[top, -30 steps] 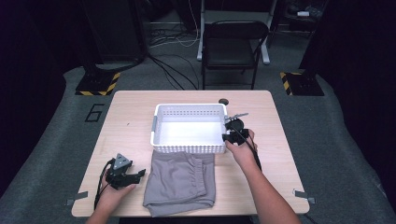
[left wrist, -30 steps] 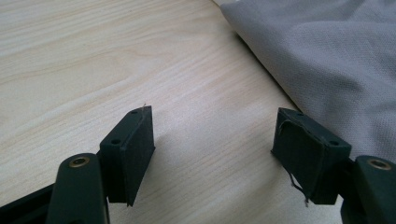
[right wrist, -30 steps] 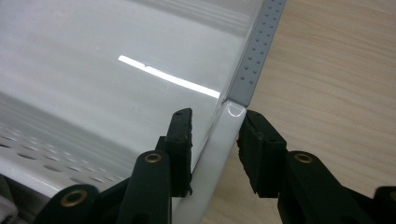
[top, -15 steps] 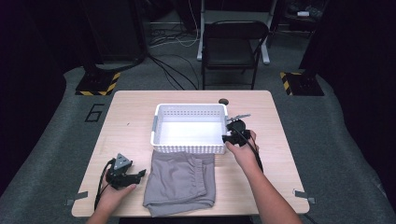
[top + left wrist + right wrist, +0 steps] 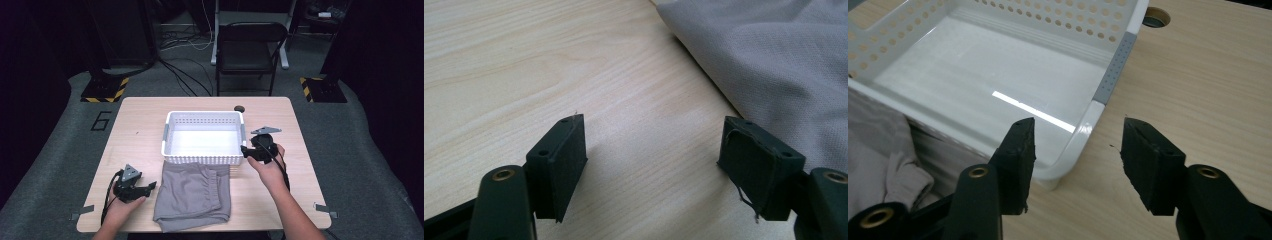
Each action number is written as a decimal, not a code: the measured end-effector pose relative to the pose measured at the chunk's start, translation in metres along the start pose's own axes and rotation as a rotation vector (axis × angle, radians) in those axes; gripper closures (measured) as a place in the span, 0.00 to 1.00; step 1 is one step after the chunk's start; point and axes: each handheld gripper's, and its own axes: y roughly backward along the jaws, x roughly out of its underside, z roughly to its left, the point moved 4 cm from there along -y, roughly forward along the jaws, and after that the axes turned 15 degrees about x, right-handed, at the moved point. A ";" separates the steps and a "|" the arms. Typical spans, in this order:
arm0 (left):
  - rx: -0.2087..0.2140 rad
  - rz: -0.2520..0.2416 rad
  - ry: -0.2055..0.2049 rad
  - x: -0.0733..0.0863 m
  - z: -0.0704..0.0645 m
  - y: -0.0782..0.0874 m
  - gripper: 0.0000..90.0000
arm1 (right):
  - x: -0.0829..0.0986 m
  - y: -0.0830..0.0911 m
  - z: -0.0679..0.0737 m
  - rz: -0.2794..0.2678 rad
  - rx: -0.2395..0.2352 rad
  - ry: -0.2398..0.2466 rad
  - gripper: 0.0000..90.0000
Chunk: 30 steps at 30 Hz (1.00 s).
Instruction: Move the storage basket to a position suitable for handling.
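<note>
A white perforated basket (image 5: 172, 136) stands empty at the table's middle. Folded grey shorts (image 5: 192, 192) lie just in front of it, their top edge touching its front wall. My right gripper (image 5: 246, 150) is open, its jaws straddling the basket's near right corner (image 5: 1083, 131) without closing on it. My left gripper (image 5: 150, 186) rests open on the tabletop just left of the shorts (image 5: 774, 65), nothing between its jaws.
A round cable hole (image 5: 239, 108) lies in the table behind the basket's right end, also seen as a hole (image 5: 1156, 17) in the right gripper view. A black folding chair (image 5: 250, 50) stands beyond the far edge. Bare wood (image 5: 135, 130) spreads left of the basket.
The right gripper has edged slightly nearer and lower along the basket's right end toward its front corner. The left gripper and shorts have stayed put.
</note>
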 end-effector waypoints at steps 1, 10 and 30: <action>0.004 0.000 0.001 0.000 0.000 0.000 0.28 | 0.002 0.003 -0.001 -0.003 0.001 -0.003 0.51; 0.015 0.047 -0.042 -0.001 -0.003 -0.004 0.16 | 0.023 0.029 -0.002 -0.060 -0.088 -0.011 0.43; -0.012 0.034 -0.001 -0.003 -0.006 -0.007 0.17 | 0.070 0.035 0.022 -0.074 -0.242 0.076 0.34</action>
